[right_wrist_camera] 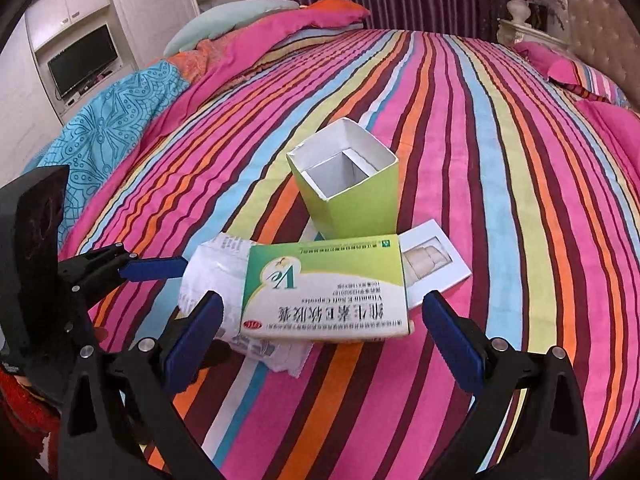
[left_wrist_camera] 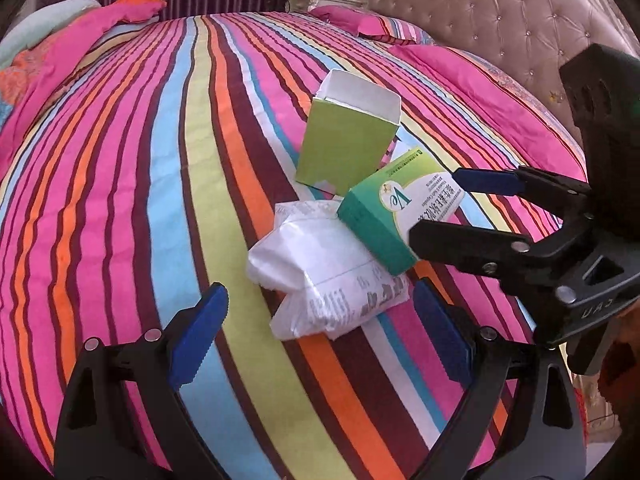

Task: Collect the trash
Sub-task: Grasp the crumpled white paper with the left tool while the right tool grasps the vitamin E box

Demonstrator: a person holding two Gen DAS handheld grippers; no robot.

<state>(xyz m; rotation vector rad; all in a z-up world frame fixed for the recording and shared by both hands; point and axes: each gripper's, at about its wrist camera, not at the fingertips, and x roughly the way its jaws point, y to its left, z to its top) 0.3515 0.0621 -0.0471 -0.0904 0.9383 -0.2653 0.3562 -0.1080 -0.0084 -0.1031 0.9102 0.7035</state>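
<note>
On striped bedspread: green carton upright (open, empty).

My left gripper and right gripper match: black plastic arms, silver rivets, ridged blue pads; red sleeve at eight o'clock.

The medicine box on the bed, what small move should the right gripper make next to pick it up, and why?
Probably ease the right gripper forward and down until the medicine box sits between its fingers, then close. The gripper is open and empty, the box lies just ahead of it on the crumpled white wrapper, and the open green bin stands right behind.
</note>
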